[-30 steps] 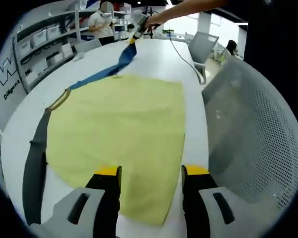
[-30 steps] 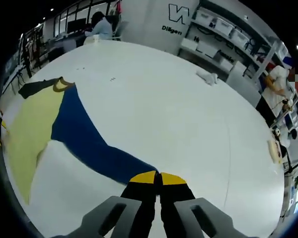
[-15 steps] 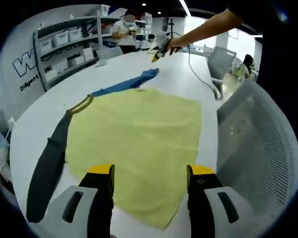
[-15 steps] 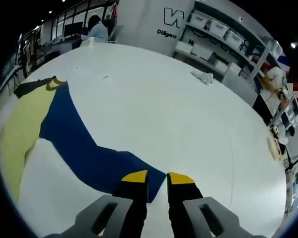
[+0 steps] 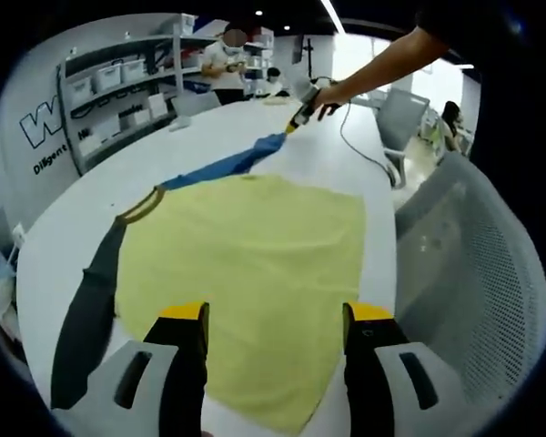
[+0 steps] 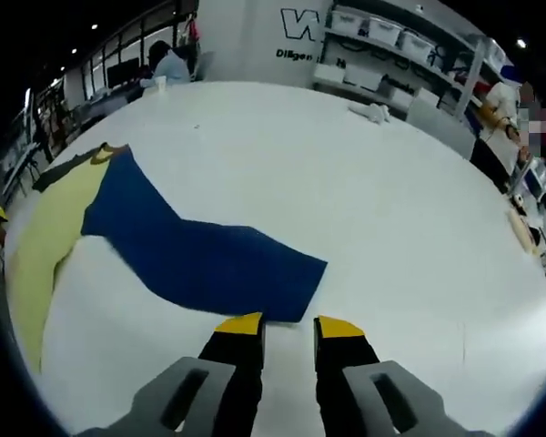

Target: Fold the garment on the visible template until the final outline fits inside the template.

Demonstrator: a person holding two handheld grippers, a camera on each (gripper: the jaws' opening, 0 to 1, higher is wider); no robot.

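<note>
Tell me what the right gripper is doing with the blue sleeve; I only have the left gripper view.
Observer: The right gripper is open, jaws apart, at the cuff edge of the blue sleeve, which lies flat on the white table.
Operator: Report anything else on that table.
Observer: A small white crumpled item lies at the far edge near the shelves.
Operator: Confirm the sleeve's lie.
Observer: It runs unfolded from the collar out toward the right gripper.
</note>
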